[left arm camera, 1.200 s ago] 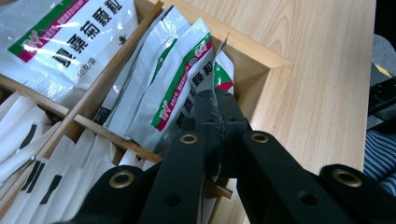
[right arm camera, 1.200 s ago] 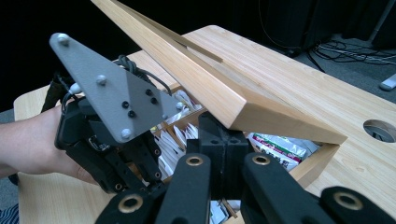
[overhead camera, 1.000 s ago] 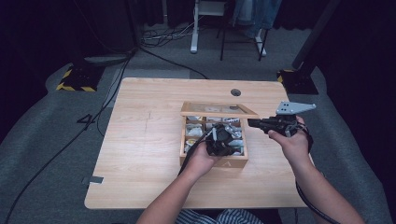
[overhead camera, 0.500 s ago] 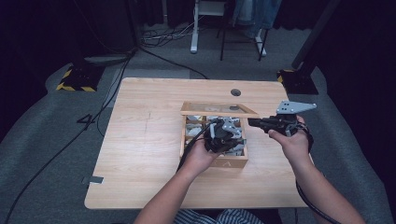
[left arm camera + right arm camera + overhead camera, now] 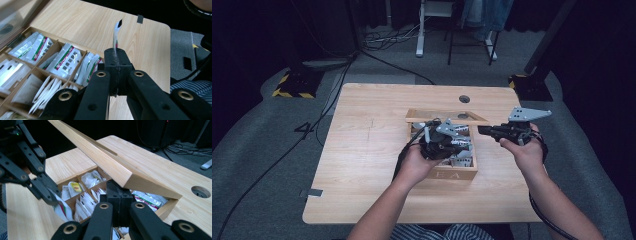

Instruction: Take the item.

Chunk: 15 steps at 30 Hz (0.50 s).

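The left gripper (image 5: 438,142) is clamped on a tea bag packet (image 5: 116,33), holding it just above the wooden tea box (image 5: 451,173) on the table (image 5: 362,150). Right gripper (image 5: 492,131) has its jaws closed with nothing pinched, tips pushed in under the open lid (image 5: 100,152), propping it up. Further in, the compartments are stuffed with more packets (image 5: 65,60), white ones with red and green print.

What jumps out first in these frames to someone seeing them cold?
The wooden tea box at the table's middle, its compartments packed with sachets. The left gripper is shut on one white sachet above the box. The right gripper props the hinged lid open from beneath.
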Motion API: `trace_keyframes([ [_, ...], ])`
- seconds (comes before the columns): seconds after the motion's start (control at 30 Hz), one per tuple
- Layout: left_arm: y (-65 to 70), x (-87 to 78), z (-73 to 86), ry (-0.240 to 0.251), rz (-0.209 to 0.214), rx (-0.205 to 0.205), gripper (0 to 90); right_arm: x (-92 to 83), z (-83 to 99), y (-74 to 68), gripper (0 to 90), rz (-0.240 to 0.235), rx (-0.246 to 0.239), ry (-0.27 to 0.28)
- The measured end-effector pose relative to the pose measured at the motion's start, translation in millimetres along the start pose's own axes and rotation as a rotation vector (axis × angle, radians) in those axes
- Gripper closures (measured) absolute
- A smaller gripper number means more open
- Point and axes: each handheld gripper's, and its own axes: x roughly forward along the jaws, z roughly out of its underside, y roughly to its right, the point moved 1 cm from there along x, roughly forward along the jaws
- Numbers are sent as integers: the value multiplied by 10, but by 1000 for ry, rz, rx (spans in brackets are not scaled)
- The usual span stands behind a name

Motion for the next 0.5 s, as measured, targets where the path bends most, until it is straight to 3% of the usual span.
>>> trace_keyframes([
  [0.13, -36, -164, 75, 23, -12, -28, 900, 0, -2, 2, 900, 0, -3, 0],
  [0.5, 46, -605, 288, 43, -54, -24, 900, 5, 2, -6, 900, 4, -3, -1],
])
